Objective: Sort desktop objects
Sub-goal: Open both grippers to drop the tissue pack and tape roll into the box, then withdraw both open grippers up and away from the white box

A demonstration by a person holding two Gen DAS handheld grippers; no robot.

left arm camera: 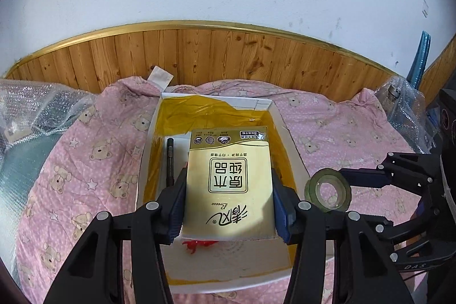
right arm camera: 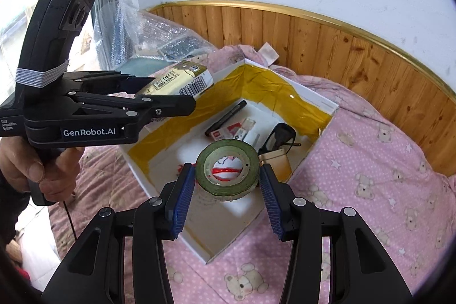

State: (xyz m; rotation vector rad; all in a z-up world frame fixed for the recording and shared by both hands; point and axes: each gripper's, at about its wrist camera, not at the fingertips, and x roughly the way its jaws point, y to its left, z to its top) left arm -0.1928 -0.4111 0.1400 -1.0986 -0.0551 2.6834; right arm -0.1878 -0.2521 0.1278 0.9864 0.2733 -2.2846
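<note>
Left hand-held gripper [left arm camera: 228,207]: pads pressed against both long sides of a gold tissue pack [left arm camera: 228,184], held above the white box [left arm camera: 293,144].

Right hand-held gripper [right arm camera: 228,198]: a green tape roll [right arm camera: 228,170] sits between its blue pads; at the left pad contact looks made, at the right pad a sliver of gap may remain, so a firm grip cannot be confirmed. Roll hangs over the box's near corner.

Box: yellow-lined, resting on a pink bear-print quilt [right arm camera: 370,184] (a bed covering, not a counter).

Already inside, right wrist view:
- black pen [right arm camera: 226,117], toward 11 o'clock of the roll
- small red-and-white cards [right arm camera: 228,133], at 12 o'clock
- dark glasses [right arm camera: 280,136], at 2 o'clock
- gold item [right arm camera: 278,161], at 3 o'clock, identity unclear
- red object [right arm camera: 225,171], seen through the roll's hole

Progress, as judged: several items sorted; pack and roll both in transit, not yet set down. No other loose items are visible on the quilt, so these two look like the last. A person's hand [right arm camera: 37,170] grips the left handle.
</note>
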